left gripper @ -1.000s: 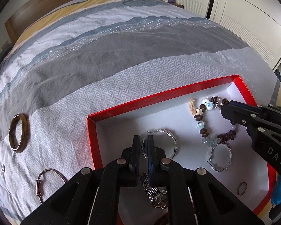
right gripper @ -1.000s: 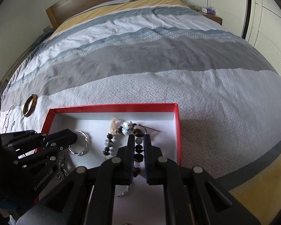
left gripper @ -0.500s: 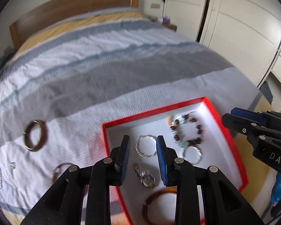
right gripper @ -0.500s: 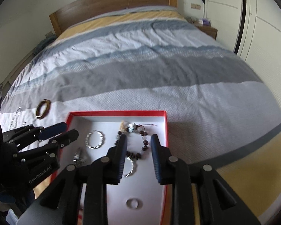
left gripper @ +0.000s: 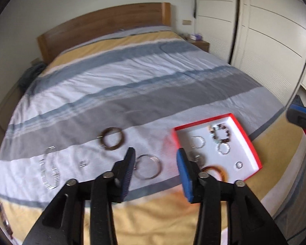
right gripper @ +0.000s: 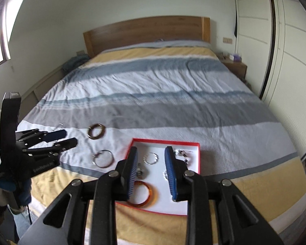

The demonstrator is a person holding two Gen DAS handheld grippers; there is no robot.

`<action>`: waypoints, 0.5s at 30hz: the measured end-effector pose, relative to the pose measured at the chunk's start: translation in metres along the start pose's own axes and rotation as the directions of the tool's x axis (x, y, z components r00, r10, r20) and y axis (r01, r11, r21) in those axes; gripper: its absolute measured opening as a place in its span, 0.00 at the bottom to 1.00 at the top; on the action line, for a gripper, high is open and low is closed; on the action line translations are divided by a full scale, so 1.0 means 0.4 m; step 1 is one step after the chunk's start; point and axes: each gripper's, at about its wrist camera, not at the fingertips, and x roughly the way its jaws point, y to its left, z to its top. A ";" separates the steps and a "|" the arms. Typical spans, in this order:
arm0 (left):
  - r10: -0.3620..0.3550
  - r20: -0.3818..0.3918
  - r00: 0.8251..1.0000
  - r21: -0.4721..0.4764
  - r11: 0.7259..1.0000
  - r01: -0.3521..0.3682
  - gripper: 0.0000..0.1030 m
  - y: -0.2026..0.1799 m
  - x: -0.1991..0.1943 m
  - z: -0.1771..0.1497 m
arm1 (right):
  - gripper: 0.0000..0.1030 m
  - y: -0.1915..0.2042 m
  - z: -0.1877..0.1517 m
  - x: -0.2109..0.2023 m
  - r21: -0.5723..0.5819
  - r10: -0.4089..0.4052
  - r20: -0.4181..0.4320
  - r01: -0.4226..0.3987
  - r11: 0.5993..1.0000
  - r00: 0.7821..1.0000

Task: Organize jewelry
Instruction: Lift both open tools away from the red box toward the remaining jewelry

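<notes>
The left gripper (left gripper: 156, 159) is opening its jaws with nothing between them, hanging above a thin silver bangle (left gripper: 148, 166) lying on the bedspread (left gripper: 132, 85). The right gripper (right gripper: 151, 157) is standing released and empty over the red box (right gripper: 198, 159). Inside the box an amber bangle (right gripper: 142, 194) and a twisted silver ring (right gripper: 151, 158) are lying below its tips, and a dark brown bangle (left gripper: 112, 140) is resting on the bedspread beyond the left tips.

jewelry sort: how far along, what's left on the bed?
Done: the red box holds an amber bangle, two silver bracelets, a beaded bracelet, a watch and a ring. In hand: nothing; left gripper opening, right gripper open, both empty. Left on the bedspread: dark bangle, silver bangle, chain, small bits.
</notes>
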 end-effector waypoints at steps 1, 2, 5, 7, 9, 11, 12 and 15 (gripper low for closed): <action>0.023 0.008 1.000 -0.010 1.000 -0.023 0.46 0.025 -0.030 -0.010 | 0.26 0.009 0.001 -0.014 -0.003 0.001 0.008 -0.001 1.000 1.000; 0.036 0.013 0.999 -0.019 0.999 -0.036 0.46 0.041 -0.052 -0.017 | 0.27 0.022 0.000 -0.033 -0.005 0.004 0.017 -0.004 1.000 1.000; 0.072 0.030 0.997 -0.078 0.995 -0.069 0.46 0.116 -0.138 -0.056 | 0.31 0.058 -0.005 -0.088 -0.009 0.011 0.043 -0.011 1.000 0.999; 0.092 0.046 0.995 -0.105 0.991 -0.087 0.50 0.144 -0.182 -0.083 | 0.31 0.080 -0.012 -0.118 -0.008 0.017 0.056 -0.017 1.000 0.998; 0.112 0.068 0.991 -0.132 0.986 -0.102 0.55 0.168 -0.233 -0.116 | 0.32 0.100 -0.023 -0.145 -0.004 0.026 0.064 -0.026 1.000 0.998; 0.122 0.088 0.989 -0.151 0.983 -0.108 0.55 0.188 -0.277 -0.148 | 0.32 0.121 -0.034 -0.166 0.003 0.037 0.070 -0.037 0.999 0.997; 0.129 0.099 0.987 -0.161 0.981 -0.112 0.55 0.198 -0.303 -0.169 | 0.32 0.135 -0.042 -0.178 0.007 0.045 0.073 -0.045 0.999 0.996; 0.142 0.141 0.980 -0.185 0.976 -0.115 0.55 0.220 -0.368 -0.222 | 0.33 0.169 -0.060 -0.199 0.011 0.056 0.073 -0.057 0.998 0.996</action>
